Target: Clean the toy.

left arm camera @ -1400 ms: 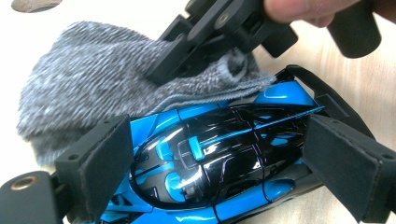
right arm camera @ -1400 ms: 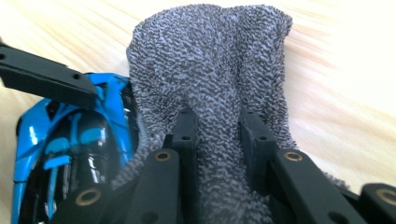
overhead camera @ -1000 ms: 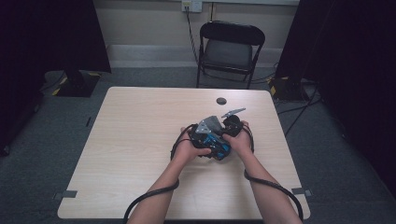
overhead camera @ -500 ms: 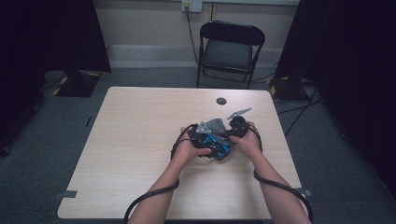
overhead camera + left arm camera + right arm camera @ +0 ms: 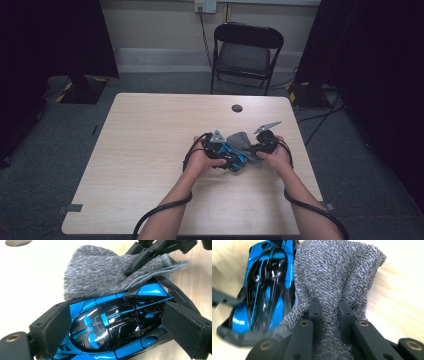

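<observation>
A glossy blue and black toy car (image 5: pixel 112 327) lies between the pads of my left gripper (image 5: pixel 117 312), which press on its two sides. A grey knitted cloth (image 5: pixel 100 272) lies against the far side of the car and partly over it. My right gripper (image 5: pixel 328 305) is shut on a pinched fold of that cloth (image 5: pixel 337 272), with the car (image 5: pixel 262 290) to its left. In the high view both hands meet right of the table's middle: the left gripper (image 5: pixel 220 150) on the car (image 5: pixel 231 154), the right gripper (image 5: pixel 262 142) on the cloth (image 5: pixel 241 140).
The light wooden table (image 5: pixel 150 150) has a small dark round spot (image 5: pixel 237 108) near its far edge. A black folding chair (image 5: pixel 245 50) stands behind the table. Cables trail from both grippers off the near edge.
My right hand has moved to the right with the cloth still pinched, drawing it away from the car. The left hand and the car have stayed where they were.
</observation>
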The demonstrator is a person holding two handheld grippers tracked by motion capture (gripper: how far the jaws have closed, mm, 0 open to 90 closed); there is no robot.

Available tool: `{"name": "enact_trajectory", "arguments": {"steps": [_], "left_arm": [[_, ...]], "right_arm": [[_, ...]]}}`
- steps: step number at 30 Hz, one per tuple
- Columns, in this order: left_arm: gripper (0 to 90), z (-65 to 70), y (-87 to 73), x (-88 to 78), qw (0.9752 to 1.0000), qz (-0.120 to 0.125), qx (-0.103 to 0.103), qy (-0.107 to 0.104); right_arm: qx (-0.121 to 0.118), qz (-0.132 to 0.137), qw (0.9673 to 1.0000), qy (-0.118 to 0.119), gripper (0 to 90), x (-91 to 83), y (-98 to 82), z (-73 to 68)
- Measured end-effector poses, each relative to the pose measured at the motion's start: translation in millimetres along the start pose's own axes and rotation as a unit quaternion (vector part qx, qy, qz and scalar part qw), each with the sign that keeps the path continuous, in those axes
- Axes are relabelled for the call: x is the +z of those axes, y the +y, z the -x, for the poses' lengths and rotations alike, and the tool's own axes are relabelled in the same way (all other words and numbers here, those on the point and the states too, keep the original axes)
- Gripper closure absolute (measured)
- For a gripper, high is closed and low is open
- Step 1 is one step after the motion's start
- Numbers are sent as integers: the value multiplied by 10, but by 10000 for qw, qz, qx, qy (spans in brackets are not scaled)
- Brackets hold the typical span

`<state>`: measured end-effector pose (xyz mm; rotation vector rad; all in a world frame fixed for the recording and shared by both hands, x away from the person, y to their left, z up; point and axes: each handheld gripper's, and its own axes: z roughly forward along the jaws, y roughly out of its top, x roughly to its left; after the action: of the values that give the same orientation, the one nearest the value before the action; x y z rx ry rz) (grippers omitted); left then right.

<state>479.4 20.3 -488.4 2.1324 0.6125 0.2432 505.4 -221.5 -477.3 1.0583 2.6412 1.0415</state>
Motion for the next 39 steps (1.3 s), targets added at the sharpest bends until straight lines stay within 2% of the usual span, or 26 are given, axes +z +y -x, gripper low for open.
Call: {"name": "enact_trajectory", "arguments": {"steps": [7, 22, 31, 34, 39], "left_arm": [[87, 0, 11, 1, 10000, -42, 0, 2], [87, 4, 19, 3, 10000, -69, 6, -1], [87, 9, 25, 1, 9999, -107, 0, 25], [87, 6, 30, 1, 9999, -127, 7, 25], [87, 5, 29, 0, 9999, -125, 6, 24]], "right_arm": [[53, 33, 10000, 66, 768, -137, -179, 16], [1, 49, 9999, 152, 770, -360, -464, -127], [62, 36, 9997, 252, 770, -532, -672, -188], [111, 40, 9997, 190, 769, -596, -726, -182], [285, 259, 9993, -1, 770, -744, -772, -128]]}}
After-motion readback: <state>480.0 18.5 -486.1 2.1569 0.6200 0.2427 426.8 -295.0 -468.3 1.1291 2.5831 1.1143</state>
